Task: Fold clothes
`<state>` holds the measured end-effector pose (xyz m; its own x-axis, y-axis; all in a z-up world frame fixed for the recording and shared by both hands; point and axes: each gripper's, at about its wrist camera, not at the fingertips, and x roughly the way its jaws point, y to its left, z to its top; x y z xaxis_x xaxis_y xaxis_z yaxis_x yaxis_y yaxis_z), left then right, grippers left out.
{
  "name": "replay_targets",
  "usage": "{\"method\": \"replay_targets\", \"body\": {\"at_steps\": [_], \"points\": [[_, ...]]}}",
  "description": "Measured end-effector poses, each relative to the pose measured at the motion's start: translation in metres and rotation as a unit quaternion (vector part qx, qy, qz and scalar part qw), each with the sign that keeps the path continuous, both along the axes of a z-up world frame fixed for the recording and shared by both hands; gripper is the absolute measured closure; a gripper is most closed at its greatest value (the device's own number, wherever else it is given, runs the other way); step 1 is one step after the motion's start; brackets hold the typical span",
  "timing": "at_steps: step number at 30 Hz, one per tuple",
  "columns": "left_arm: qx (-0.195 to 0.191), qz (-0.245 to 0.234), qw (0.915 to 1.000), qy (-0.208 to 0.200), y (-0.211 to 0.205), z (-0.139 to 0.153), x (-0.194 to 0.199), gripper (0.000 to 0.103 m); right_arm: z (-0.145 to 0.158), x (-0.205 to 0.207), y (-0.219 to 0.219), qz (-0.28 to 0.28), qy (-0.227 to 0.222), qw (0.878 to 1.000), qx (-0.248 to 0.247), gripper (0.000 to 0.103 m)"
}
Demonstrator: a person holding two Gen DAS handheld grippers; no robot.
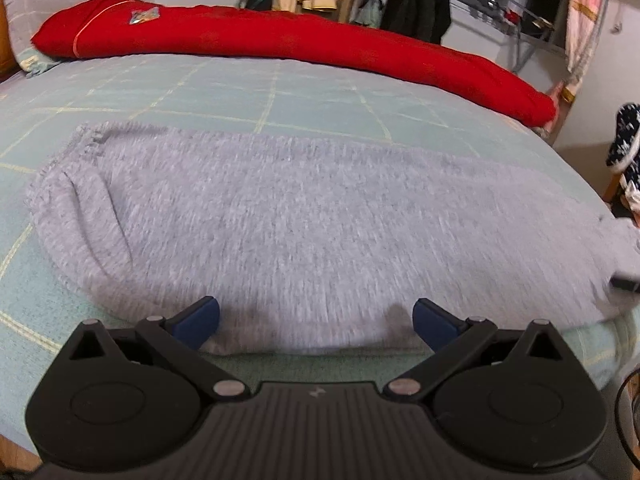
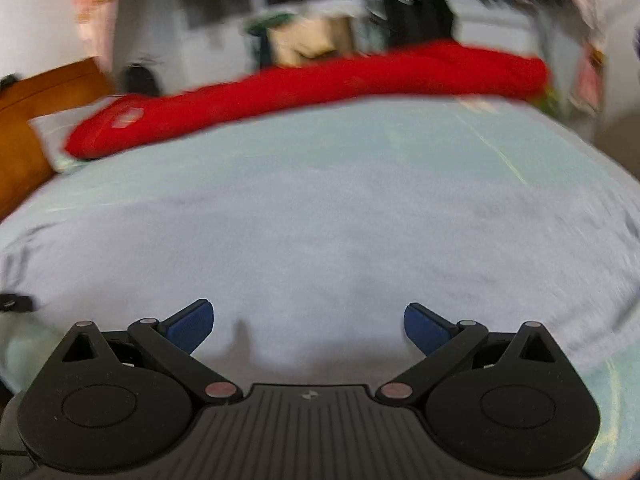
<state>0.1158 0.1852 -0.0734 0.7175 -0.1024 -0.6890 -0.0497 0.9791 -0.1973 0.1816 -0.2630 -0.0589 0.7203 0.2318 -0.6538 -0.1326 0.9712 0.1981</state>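
Observation:
A grey fleecy garment (image 1: 288,232) lies spread flat across the pale green checked bed cover (image 1: 224,96), its gathered end toward the left. My left gripper (image 1: 316,322) stands open over the garment's near edge, blue fingertips wide apart and holding nothing. In the right wrist view the same grey garment (image 2: 320,248) fills the middle, blurred by motion. My right gripper (image 2: 309,326) is open too, just above the cloth's near edge, nothing between its fingers. A small dark part of the other gripper (image 2: 14,303) shows at the far left.
A long red quilt (image 1: 280,48) lies rolled along the far side of the bed, with a pillow (image 1: 24,36) and wooden headboard (image 2: 36,120) at the left. Clothes hang on a rack (image 1: 420,4) behind. The bed's right edge drops to the floor.

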Motion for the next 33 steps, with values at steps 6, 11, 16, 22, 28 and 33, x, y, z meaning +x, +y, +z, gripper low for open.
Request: {"method": "replay_targets", "body": {"at_steps": [6, 11, 16, 22, 28, 33], "points": [[-0.034, 0.015, 0.9987, -0.035, 0.010, 0.014, -0.014, 0.001, -0.022, -0.009, 0.004, 0.003, -0.022, 0.999, -0.028, 0.000], [-0.062, 0.053, 0.9945, -0.066, 0.039, 0.028, -0.031, 0.001, -0.021, -0.007, 0.015, -0.015, -0.017, 0.998, -0.055, 0.000], [-0.086, 0.117, 0.9856, -0.087, 0.081, 0.028, -0.056, 0.001, -0.021, -0.005, 0.010, -0.004, -0.015, 0.998, -0.053, 0.000], [-0.176, 0.149, 0.9679, -0.098, 0.130, 0.012, -0.070, 0.001, 0.006, -0.011, 0.001, 0.012, -0.003, 0.999, 0.043, 0.000], [-0.328, 0.154, 0.9287, -0.078, 0.183, -0.019, -0.032, 0.001, 0.035, -0.023, 0.032, 0.054, -0.033, 0.996, 0.059, 0.000], [-0.377, 0.176, 0.9087, -0.031, 0.201, -0.041, 0.001, 0.001, 0.044, -0.028, 0.059, 0.080, -0.034, 0.996, 0.035, 0.000]]}}
